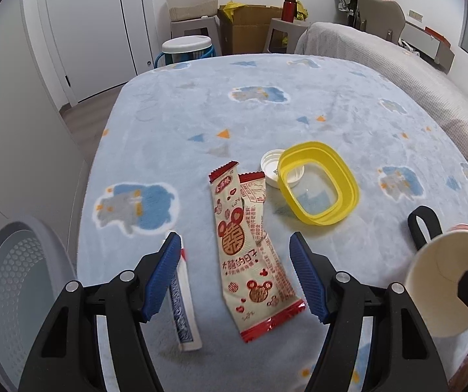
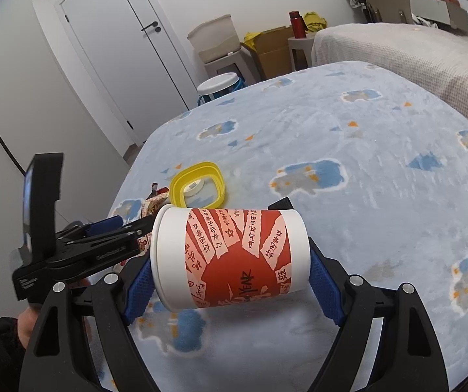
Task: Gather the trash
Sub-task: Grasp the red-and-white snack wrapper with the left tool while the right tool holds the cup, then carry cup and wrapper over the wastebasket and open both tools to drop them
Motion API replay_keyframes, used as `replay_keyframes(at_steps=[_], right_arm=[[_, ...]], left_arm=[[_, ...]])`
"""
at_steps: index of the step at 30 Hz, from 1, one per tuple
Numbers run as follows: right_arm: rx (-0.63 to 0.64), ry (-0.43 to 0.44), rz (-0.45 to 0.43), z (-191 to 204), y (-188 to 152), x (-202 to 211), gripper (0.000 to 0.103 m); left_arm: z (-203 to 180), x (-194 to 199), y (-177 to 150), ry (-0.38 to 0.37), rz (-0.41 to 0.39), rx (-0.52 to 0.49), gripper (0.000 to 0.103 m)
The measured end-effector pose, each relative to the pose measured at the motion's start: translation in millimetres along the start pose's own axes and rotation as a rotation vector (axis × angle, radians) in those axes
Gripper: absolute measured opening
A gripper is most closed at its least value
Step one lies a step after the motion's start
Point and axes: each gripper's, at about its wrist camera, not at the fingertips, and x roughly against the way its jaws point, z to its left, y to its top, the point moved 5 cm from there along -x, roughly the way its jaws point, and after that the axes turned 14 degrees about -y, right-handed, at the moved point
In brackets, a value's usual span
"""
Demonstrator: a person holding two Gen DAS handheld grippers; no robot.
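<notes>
Left wrist view: the left gripper (image 1: 235, 271) is released, straddling the red-and-cream snack wrapper (image 1: 250, 248) at lower centre on the blanket-covered desk (image 1: 299, 104). Judged next move: lower and clamp it. Its Chinese print is unreadable.

Right wrist view: the right gripper (image 2: 230, 271) is grasping a paper cup (image 2: 230, 258) sideways, centre frame, printed "YEAR".
</notes>
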Motion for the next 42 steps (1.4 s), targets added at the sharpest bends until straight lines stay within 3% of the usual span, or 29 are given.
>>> replay_keyframes(at_steps=[4,14,29,42], right_arm=[[-0.002,0.013,0.002,-2.5,0.8,0.2,0.08],[0.013,0.04,0.006,0.8,-1.7,1.8,0.08],[0.068,0.089,0.035,24.1,-15.8,1.8,0.08],[0.105,0.057,0.051,50.6,-51.3,28.8,0.08]], left_arm=[[-1.2,-9.8,3.8,0.003,0.01,-0.004,0.064],[-3.2,-20.8,6.6,-0.019,0.041,0.006,0.029],[-20.8,45.4,-23.4,-0.111,-0.012,-0.002,0.028],[2.4,102.7,-71.8,-0.122,-0.033,-0.01,0.028]])
